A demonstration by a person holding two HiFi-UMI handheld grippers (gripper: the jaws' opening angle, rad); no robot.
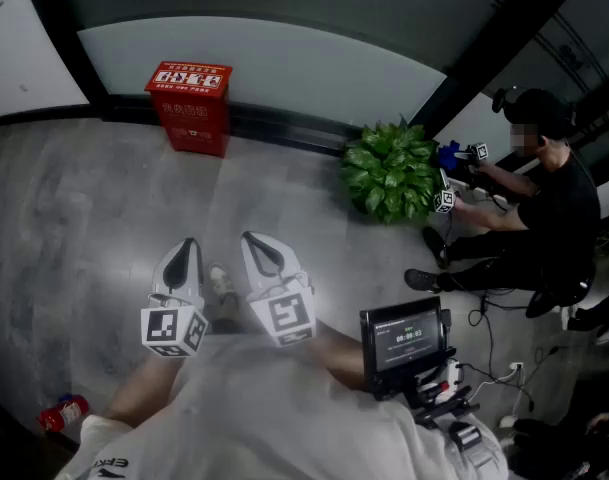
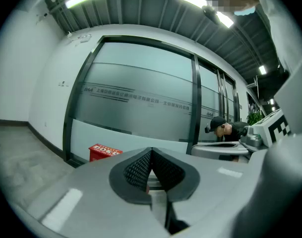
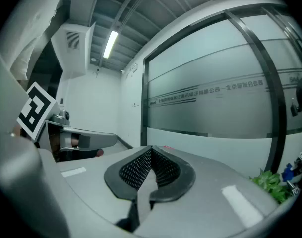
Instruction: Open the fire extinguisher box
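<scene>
Against the glass wall [image 1: 284, 58], fire extinguisher box [image 1: 190, 106], well beyond left tongs [image 1: 187, 250] and right tongs [image 1: 256, 244], both closed, empty.

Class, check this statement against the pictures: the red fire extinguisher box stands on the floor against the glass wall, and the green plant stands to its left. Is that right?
Not quite. The head view shows the green plant to the right of the red fire extinguisher box, not to its left. The box does stand on the floor against the glass wall.
</scene>
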